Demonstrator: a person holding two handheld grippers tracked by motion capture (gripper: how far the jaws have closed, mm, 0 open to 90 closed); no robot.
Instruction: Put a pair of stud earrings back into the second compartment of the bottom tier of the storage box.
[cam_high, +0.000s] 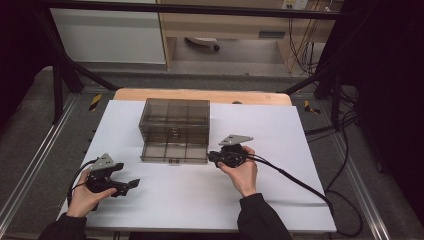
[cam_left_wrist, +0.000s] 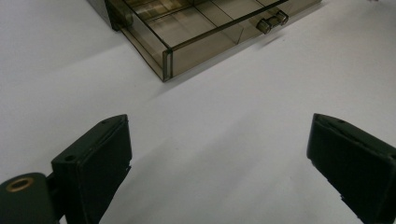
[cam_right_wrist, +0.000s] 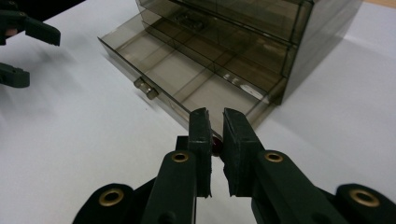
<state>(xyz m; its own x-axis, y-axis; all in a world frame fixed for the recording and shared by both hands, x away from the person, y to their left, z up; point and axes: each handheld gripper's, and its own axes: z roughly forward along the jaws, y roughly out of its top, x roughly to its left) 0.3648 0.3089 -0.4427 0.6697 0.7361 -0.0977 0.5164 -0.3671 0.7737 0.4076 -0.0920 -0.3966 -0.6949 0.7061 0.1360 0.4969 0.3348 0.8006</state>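
A smoky see-through drawer box (cam_high: 175, 116) stands mid-table on the white sheet (cam_high: 200, 200). Its bottom drawer (cam_high: 174, 151) is pulled out and its compartments look empty (cam_right_wrist: 187, 74); the small knob (cam_right_wrist: 145, 88) faces the person. My right gripper (cam_high: 211, 158) sits at the drawer's front right corner, its jaws nearly closed on a small red thing (cam_right_wrist: 216, 146) that is mostly hidden between them (cam_right_wrist: 215, 116). My left gripper (cam_high: 127, 175) rests low at the left, wide open and empty (cam_left_wrist: 219, 126), pointed toward the drawer's front corner (cam_left_wrist: 166, 60).
The right gripper's black cable (cam_high: 300, 182) trails off to the right over the sheet. A wooden table edge (cam_high: 200, 95) shows behind the box. Black frame bars (cam_high: 65, 70) stand at both far corners. The left gripper (cam_right_wrist: 32, 53) appears far left in the right gripper view.
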